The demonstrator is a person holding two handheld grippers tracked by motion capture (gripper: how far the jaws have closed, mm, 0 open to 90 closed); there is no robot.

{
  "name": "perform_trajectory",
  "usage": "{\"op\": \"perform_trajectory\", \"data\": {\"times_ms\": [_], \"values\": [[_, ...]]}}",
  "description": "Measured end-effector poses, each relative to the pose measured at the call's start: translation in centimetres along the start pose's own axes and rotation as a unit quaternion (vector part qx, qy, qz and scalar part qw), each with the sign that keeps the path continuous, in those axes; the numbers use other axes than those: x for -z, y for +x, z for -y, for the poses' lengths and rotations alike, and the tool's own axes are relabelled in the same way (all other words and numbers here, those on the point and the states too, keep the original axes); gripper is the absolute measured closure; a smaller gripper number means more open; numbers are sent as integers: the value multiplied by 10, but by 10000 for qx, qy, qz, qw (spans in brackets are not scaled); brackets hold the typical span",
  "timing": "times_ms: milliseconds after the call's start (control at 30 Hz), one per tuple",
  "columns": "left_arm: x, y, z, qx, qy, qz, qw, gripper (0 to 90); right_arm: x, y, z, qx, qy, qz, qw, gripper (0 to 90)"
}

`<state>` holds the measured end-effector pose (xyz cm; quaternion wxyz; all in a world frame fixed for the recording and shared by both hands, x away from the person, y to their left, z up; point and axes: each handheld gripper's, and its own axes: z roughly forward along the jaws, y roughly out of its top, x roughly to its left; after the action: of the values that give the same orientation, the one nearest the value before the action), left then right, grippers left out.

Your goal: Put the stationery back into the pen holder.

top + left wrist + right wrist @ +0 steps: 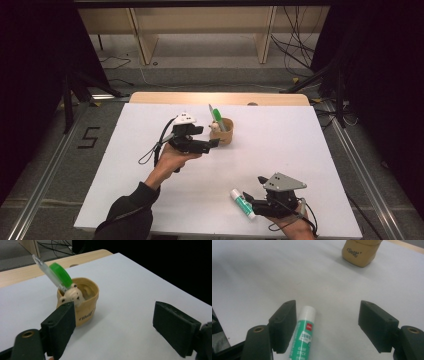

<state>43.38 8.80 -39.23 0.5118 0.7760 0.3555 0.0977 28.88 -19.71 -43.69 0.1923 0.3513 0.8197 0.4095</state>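
Note:
A tan cup (223, 132) with a small bear figure on its rim stands at the far middle of the white table top (280, 150). A clear stick with a green part (215, 116) leans out of it. My left gripper (207, 138) is open just left of the cup; in the left gripper view the cup (86, 306) sits beside the left jaw, not between the two, with the green stick (59, 274) above it. My right gripper (256, 193) is open near the front edge. A green-and-white glue stick (303, 337) lies flat between its jaws, close to the left one.
The cup (361, 250) shows far off in the right gripper view. A wooden strip (220, 98) edges the table's far side. Beyond it are a wooden shelf frame (200, 30) and loose cables (295, 45) on the floor. Black stands flank the table.

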Motion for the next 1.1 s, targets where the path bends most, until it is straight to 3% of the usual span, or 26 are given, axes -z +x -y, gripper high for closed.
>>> {"op": "perform_trajectory", "data": {"times_ms": [200,467,500,1100], "values": [[8,2,12,19,54,16,10000,163,-2,0,0,-42,57,-39,10000,315],[23,-4,26,-102,128,22,9999,156,-4,-1,3,-138,165,-141,9997,310],[28,-4,28,-135,96,-74,9998,156,-4,-1,3,-131,163,-115,9997,311],[49,1,58,-33,134,-156,9998,144,-7,3,1,-117,361,-48,9993,303]]}}
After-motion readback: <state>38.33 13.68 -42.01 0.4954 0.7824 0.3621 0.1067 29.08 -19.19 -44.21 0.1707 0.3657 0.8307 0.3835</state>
